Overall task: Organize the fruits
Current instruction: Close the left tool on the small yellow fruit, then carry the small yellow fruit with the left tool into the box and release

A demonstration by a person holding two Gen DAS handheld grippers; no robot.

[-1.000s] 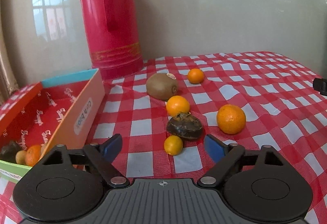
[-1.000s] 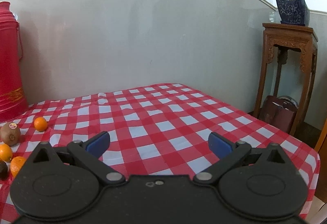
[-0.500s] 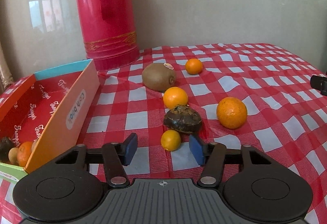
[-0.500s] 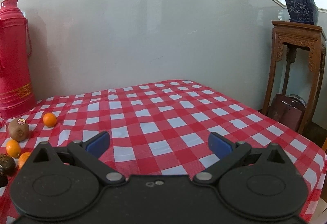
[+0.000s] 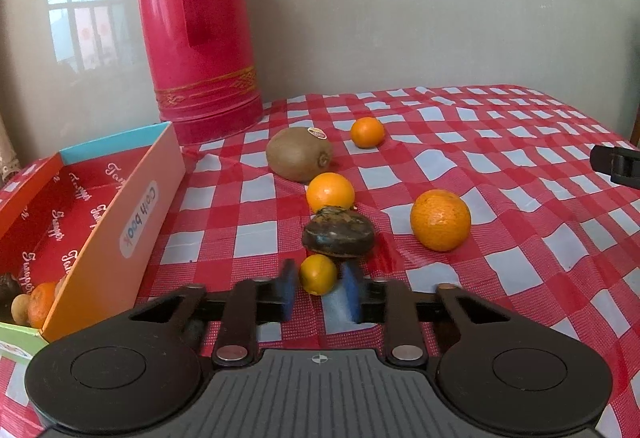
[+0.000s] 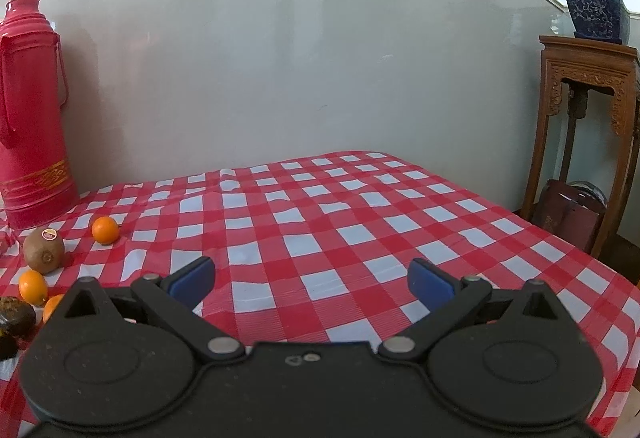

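My left gripper [image 5: 319,288] has its blue pads closed around a small orange kumquat [image 5: 318,273] on the checked tablecloth. Just behind it lie a dark brown fruit [image 5: 338,233], an orange [image 5: 330,192], a kiwi [image 5: 299,153], a small orange [image 5: 367,132] and a larger orange [image 5: 440,219] to the right. A colourful cardboard box [image 5: 132,198] at the left holds several fruits in its near corner. My right gripper [image 6: 311,280] is open and empty over bare cloth; the fruits lie far to its left, among them the kiwi [image 6: 43,250].
A tall red thermos [image 5: 198,30] stands against the wall behind the fruits. A wooden stand [image 6: 586,126] with a potted plant [image 6: 596,4] is beyond the table's right edge. The right gripper's tip [image 5: 616,166] shows at the left view's right edge.
My left gripper has moved forward to the small kumquat and its jaws have closed from wide open to around it. The right gripper's view has turned slightly leftward.
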